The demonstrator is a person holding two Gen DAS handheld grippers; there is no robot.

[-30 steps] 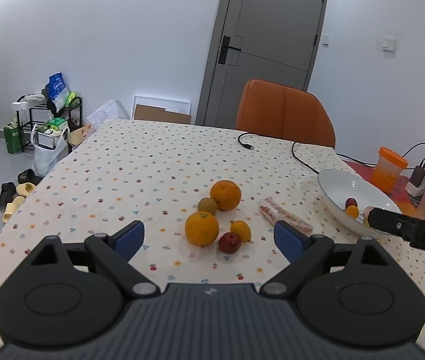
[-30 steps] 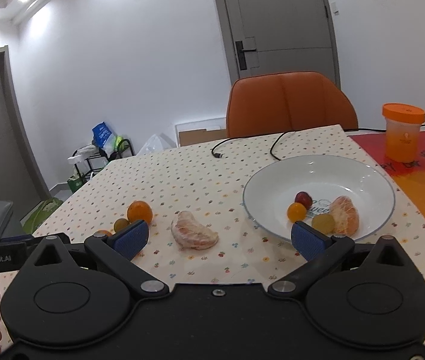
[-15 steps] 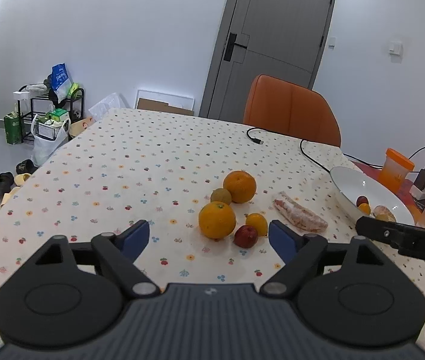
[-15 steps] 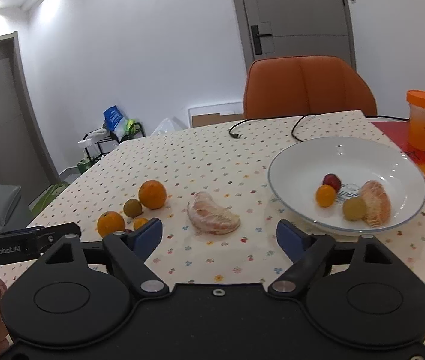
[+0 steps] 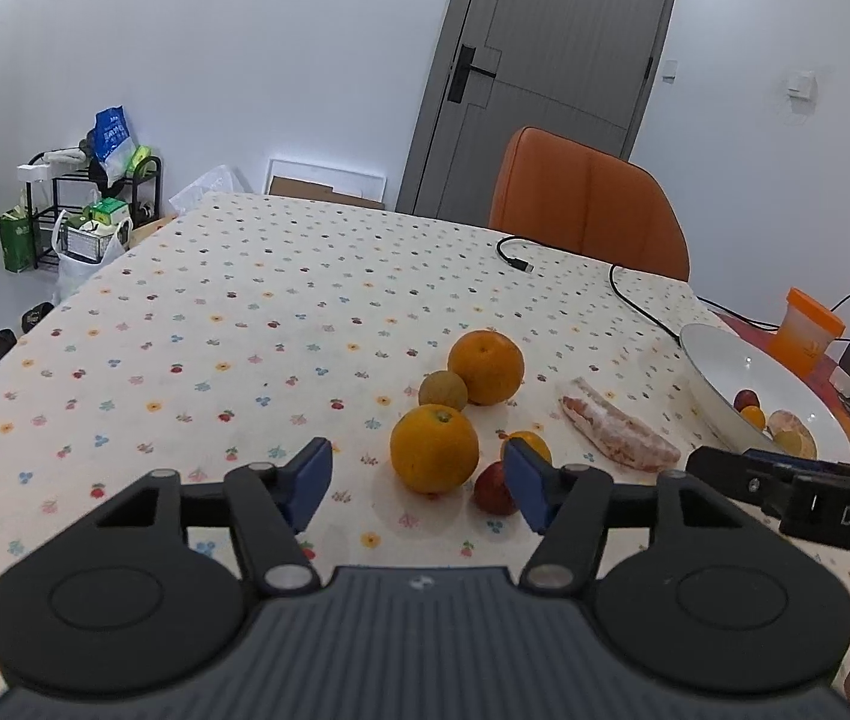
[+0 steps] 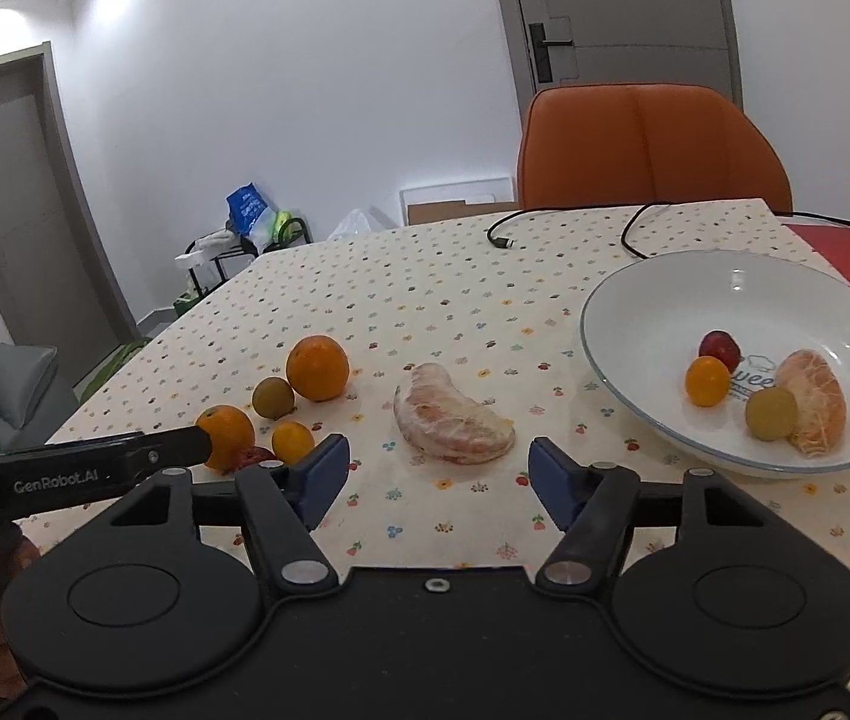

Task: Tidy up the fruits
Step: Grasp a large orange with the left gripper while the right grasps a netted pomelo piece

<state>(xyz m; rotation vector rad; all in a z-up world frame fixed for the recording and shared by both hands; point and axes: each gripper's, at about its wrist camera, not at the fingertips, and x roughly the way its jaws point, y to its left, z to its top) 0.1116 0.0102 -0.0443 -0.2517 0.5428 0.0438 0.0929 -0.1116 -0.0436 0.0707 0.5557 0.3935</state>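
Hiding red fruit, left claw pad

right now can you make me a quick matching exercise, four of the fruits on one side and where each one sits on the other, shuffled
Things:
1. peeled pomelo segment
2. dark red fruit
3. larger orange
4. small green fruit

Places:
A. in the white bowl
B. alone on the tablecloth, between the fruit cluster and the bowl
C. beside the green fruit, farthest back in the cluster
D. touching the larger orange, nearer the camera

Pairs: 1-B, 2-A, 3-C, 4-D
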